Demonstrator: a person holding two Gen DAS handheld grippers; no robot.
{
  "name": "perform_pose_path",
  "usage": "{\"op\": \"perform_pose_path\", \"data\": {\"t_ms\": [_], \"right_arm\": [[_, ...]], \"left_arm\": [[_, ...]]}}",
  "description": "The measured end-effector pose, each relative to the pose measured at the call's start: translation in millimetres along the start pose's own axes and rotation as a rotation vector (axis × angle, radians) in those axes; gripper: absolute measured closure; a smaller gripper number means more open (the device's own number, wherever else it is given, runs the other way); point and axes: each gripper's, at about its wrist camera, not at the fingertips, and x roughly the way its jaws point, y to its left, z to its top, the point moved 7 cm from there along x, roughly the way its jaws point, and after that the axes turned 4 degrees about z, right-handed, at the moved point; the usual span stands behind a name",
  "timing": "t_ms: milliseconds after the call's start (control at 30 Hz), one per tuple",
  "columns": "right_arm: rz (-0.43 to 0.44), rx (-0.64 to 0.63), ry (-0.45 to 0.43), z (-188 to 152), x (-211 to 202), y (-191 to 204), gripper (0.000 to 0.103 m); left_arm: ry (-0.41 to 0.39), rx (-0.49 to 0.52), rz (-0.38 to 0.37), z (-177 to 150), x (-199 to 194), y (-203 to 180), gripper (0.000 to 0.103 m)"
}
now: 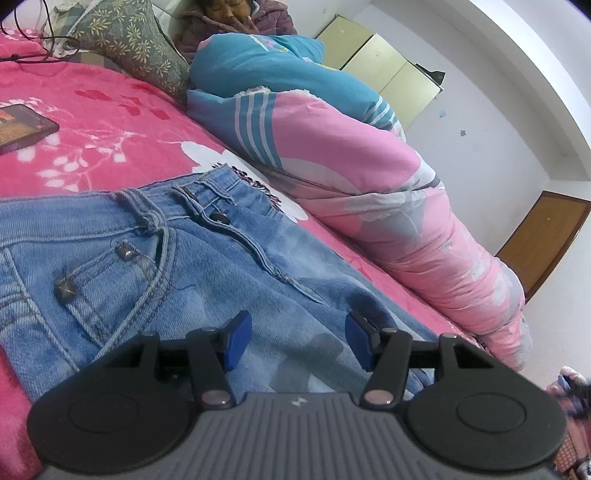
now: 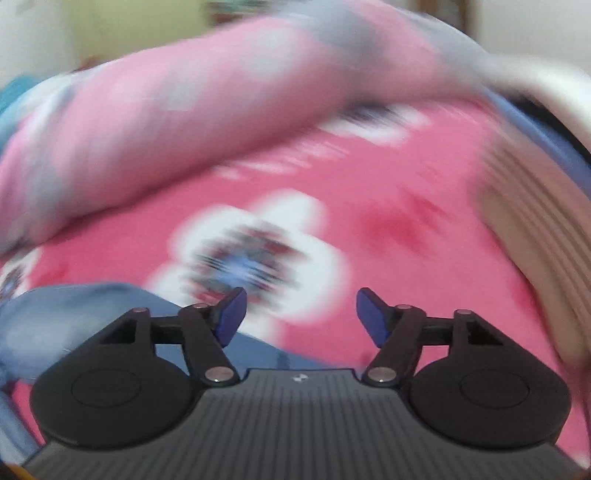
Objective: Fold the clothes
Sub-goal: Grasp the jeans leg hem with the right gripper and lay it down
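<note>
the jeans (image 1: 155, 258) lie flat on the pink flowered blanket (image 1: 110, 122), waistband toward the far side, with the button, belt loops and a riveted front pocket facing up. taking the jeans as the landmark: the left gripper (image 1: 297, 341) hangs low over their upper leg area, just below the fly, its blue pads (image 1: 236, 343) standing apart with only denim showing beneath the gap and nothing clamped between them. whether the pads touch the cloth cannot be told. beyond the jeans' right edge a rolled pink and blue quilt (image 1: 351, 158) runs along the blanket, and a person in a purple jacket (image 1: 266, 18) sits behind its far end. a green patterned pillow (image 1: 133, 40) lies past the waistband, and a dark flat book-like object (image 1: 22, 127) rests on the blanket well to the left of the jeans.

the right wrist view is heavily blurred. there the right gripper (image 2: 301, 317) is over the blanket beside a white flower, its jaws wide and empty, and a corner of the jeans (image 2: 55, 317) shows at the lower left of it. the quilt (image 2: 166, 122) fills the far side.
</note>
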Motion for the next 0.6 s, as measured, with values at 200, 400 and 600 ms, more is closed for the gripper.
{"op": "perform_pose_path", "data": {"t_ms": [200, 400, 600], "right_arm": [[-0.031, 0.303, 0.119, -62.2, 5.9, -102.0, 0.032], [0.096, 0.386, 0.104, -76.8, 20.6, -113.2, 0.031], [0.124, 0.194, 0.101, -47.1, 34.1, -75.1, 0.091]], "left_arm": [[0.001, 0.021, 0.022, -0.5, 1.2, -3.0, 0.045], [0.004, 0.046, 0.046, -1.7, 3.3, -6.0, 0.045], [0.004, 0.058, 0.056, -2.5, 4.5, -7.8, 0.045]]}}
